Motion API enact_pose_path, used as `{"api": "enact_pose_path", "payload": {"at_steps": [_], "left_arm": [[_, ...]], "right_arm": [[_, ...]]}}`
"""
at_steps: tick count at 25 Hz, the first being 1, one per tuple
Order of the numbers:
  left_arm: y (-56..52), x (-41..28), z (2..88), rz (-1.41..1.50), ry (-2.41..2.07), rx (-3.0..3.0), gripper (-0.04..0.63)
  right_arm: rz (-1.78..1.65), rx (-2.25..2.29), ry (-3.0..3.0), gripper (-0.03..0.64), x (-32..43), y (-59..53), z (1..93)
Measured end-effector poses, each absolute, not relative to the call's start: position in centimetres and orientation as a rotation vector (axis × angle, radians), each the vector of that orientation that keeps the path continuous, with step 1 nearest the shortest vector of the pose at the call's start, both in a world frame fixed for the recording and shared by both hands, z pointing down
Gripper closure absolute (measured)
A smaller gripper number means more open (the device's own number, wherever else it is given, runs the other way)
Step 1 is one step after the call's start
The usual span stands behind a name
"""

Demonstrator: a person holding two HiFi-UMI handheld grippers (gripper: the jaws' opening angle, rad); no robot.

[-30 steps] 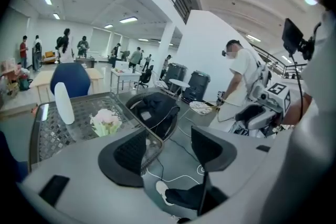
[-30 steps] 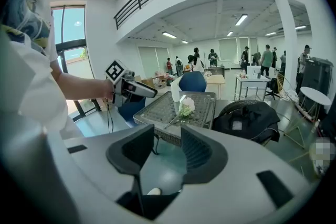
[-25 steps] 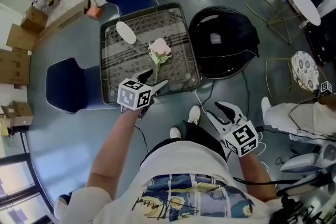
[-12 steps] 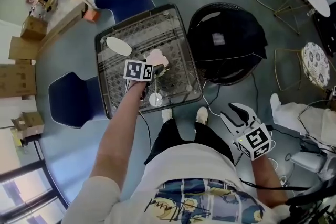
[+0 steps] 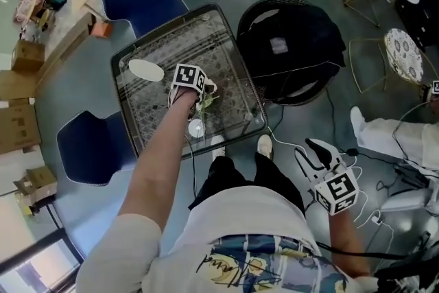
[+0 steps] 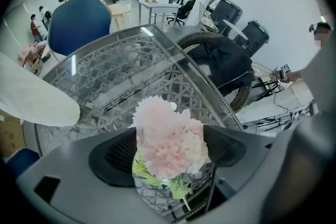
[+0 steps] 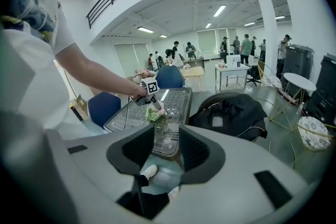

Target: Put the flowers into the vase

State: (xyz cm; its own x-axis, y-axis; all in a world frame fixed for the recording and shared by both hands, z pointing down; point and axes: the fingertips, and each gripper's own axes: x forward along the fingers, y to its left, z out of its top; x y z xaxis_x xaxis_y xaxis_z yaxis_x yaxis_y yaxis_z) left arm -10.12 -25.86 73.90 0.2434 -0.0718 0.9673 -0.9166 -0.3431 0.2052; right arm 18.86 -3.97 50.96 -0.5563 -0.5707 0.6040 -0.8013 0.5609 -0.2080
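My left gripper (image 6: 169, 152) pointed down over the glass table (image 6: 121, 68), jaws spread wide. They had just been opening, and the pink flower (image 6: 167, 136) stood loose between them, its leaves at the mouth of the clear vase (image 6: 157, 194). My right gripper (image 7: 167, 148) hung well apart from the table, jaws apart and empty.

The left arm (image 5: 161, 168) reaches over the table (image 5: 206, 34). Its left gripper (image 5: 200, 98) points steeply down above the table's near half; its jaws have just been opening, with the flower (image 6: 169, 139) between them. The right gripper (image 5: 319, 147) hangs beyond the table's near edge, jaws apart and empty.
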Motion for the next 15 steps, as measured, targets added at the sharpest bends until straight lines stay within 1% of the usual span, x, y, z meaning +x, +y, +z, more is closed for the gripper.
{"api": "enact_pose_path", "payload": {"at_steps": [1,2,3,4,7,9,15], "left_arm": [[-26.0,-10.1,74.0,1.215,-0.934,1.645,0.195],[-26.1,-10.2,74.0,1.211,-0.939,1.655,0.242],[-26.2,-10.3,73.7,1.203,-0.944,1.67,0.305],[-26.2,-10.3,73.4,1.193,-0.944,1.689,0.344],[-25.9,-10.0,72.1,1.149,-0.934,1.74,0.423],[-25.3,-9.8,71.2,1.119,-0.926,1.774,0.463],[-23.2,-10.7,67.1,0.994,-0.9,1.909,0.508]], "right_arm": [[0.656,1.119,-2.316,0.474,18.7,-4.0,51.0],[0.66,1.134,-2.31,0.474,18.4,-4.1,50.9],[0.662,1.145,-2.305,0.474,18.0,-4.1,50.8],[0.663,1.15,-2.302,0.474,17.5,-4.1,50.7],[0.653,1.139,-2.308,0.474,16.4,-4.5,50.4],[0.638,1.13,-2.318,0.474,15.9,-5.0,50.2],[0.579,1.082,-2.353,0.474,13.0,-7.0,49.4]]}}
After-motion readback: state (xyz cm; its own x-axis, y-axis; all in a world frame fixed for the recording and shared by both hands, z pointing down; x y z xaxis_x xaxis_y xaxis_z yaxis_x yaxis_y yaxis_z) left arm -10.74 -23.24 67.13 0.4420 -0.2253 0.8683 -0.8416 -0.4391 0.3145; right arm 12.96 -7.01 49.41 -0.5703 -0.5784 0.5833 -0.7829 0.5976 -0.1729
